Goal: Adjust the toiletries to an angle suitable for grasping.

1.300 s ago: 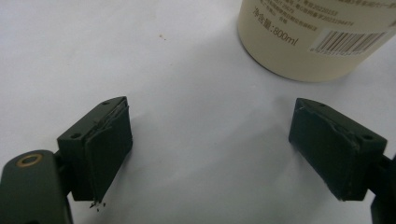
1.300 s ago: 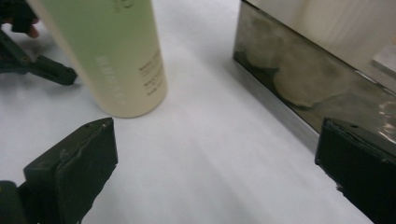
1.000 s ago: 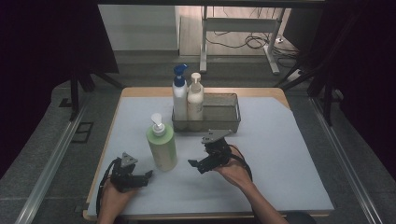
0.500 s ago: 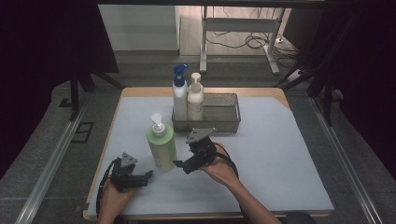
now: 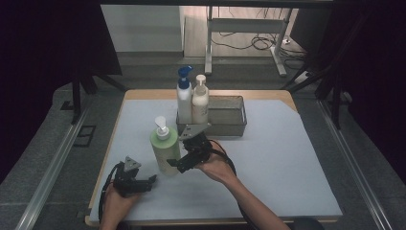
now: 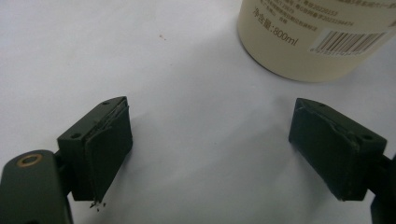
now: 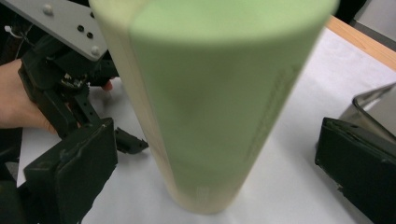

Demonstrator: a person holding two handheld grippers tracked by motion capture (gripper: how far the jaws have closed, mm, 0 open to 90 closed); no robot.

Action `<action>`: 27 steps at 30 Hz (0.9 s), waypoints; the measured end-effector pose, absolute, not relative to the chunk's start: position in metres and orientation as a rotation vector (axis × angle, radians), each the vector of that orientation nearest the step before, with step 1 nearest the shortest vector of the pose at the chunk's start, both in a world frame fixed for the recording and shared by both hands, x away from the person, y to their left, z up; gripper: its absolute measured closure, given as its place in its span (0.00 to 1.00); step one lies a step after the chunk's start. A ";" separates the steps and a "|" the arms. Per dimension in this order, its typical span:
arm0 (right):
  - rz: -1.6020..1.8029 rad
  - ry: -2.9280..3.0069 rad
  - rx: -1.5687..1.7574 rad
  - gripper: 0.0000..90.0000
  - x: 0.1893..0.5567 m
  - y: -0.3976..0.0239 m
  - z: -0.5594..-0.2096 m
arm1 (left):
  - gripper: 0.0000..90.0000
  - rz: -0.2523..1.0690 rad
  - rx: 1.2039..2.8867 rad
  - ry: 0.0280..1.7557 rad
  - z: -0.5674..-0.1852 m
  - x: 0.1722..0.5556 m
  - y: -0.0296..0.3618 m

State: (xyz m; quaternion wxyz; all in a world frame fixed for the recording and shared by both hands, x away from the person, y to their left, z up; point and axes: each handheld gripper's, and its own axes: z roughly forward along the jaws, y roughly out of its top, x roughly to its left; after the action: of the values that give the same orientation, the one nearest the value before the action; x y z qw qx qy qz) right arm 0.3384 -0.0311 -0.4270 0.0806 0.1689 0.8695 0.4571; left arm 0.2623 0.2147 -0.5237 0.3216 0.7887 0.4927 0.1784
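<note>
Fingers of right gripper (image 7: pixel 212 163) straddle green bottle (image 7: pixel 219 102), seemingly untouched; barcode facing left gripper view.

Left gripper (image 6: pixel 210 149): two black jaws set wide apart, nothing between them; white table cover (image 6: pixel 187 70) beneath; cream bottle (image 6: pixel 317 42) standing beyond the far jaw, upper right, apart from it; barcode and "800ml" print on its side.

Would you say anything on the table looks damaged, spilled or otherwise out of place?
One small thing: in the left gripper view, the left tool's left pad looks frayed at its lower edge, with dark crumbs on the white mat just below it. The green bottle stands upright; nothing has spilled.
</note>
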 end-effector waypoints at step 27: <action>1.355 2.550 0.521 0.12 0.341 0.001 -0.427 | 0.15 0.466 2.070 1.296 -0.524 0.262 0.215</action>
State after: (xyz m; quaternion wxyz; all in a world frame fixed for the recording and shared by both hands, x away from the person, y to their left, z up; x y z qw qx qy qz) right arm 0.3414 0.0013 -0.4268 0.1036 0.1766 0.8644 0.4592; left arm 0.2622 0.2147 -0.5236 0.3219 0.7882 0.4937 0.1775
